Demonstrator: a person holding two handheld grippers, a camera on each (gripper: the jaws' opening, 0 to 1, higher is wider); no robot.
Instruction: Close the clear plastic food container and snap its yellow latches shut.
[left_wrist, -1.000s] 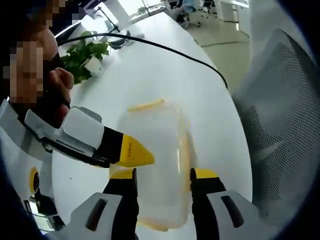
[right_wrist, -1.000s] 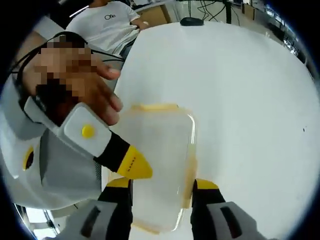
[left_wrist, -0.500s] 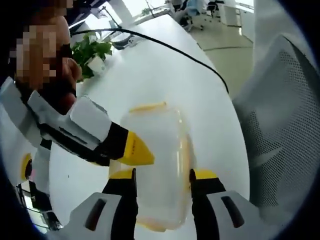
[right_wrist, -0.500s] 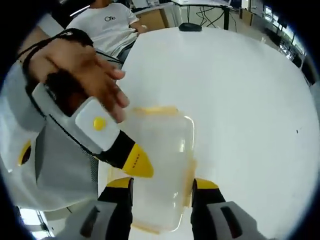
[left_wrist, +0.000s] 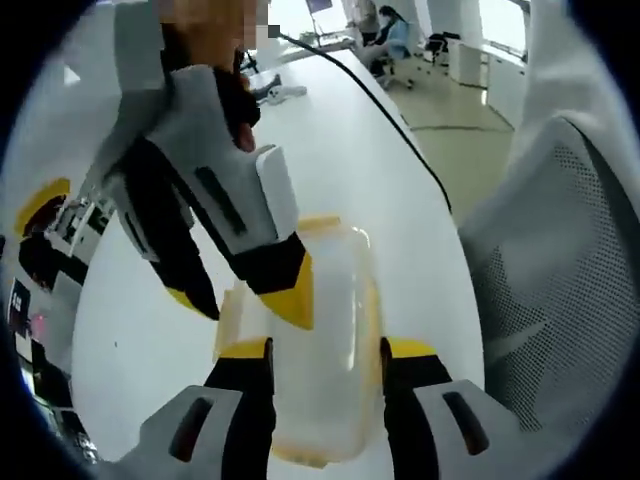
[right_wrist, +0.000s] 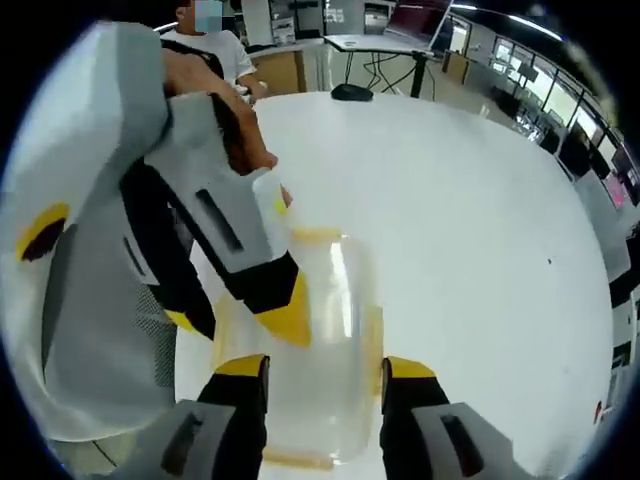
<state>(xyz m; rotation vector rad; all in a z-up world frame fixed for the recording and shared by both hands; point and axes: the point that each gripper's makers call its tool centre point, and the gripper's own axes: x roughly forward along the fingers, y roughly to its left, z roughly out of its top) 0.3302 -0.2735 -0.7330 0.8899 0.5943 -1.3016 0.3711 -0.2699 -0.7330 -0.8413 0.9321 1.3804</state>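
other gripper hides the container's (left_wrist: 325, 330) left side.

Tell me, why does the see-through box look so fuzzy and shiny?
In the left gripper view the clear container looks soft and milky, with a pale glare streak down its lid; in the right gripper view it shows a similar bright streak, and the fisheye lens bends the white table into a curve.

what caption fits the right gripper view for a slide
Two claws straddle the clear container on the white table.
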